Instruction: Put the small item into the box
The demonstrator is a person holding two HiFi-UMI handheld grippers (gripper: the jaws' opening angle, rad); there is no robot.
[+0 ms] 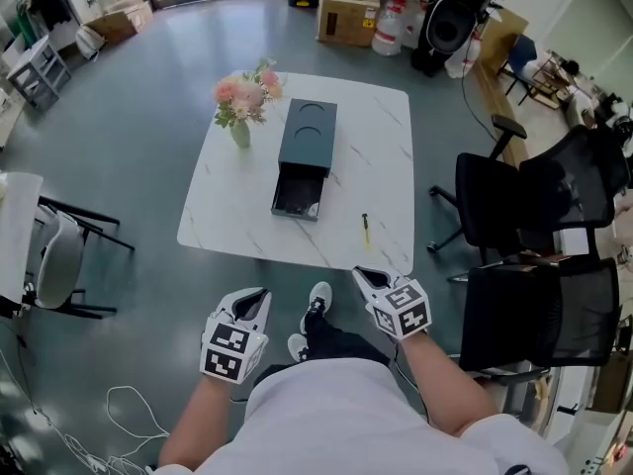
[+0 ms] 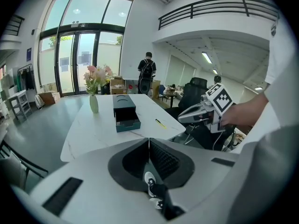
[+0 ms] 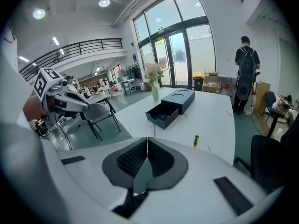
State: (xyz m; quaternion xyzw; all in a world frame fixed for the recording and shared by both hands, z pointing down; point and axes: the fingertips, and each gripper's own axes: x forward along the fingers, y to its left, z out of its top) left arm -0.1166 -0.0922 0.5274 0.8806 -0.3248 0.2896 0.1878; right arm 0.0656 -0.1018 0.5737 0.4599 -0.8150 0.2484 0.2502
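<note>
A dark teal box (image 1: 305,156) lies on the white marble table (image 1: 376,137), its drawer pulled open toward me; it also shows in the left gripper view as the box (image 2: 124,111) and in the right gripper view as the box (image 3: 170,107). A small yellow-and-black screwdriver (image 1: 365,229) rests on the table right of the drawer, seen too as the screwdriver (image 2: 160,123) and the screwdriver (image 3: 196,140). My left gripper (image 1: 256,296) and right gripper (image 1: 365,275) hover below the table's near edge, both shut and holding nothing.
A vase of pink flowers (image 1: 243,101) stands at the table's far left corner. Two black office chairs (image 1: 534,255) crowd the right side. A grey chair (image 1: 54,255) is at the left. Cardboard boxes (image 1: 347,8) sit beyond the table. A person (image 2: 147,76) stands far back.
</note>
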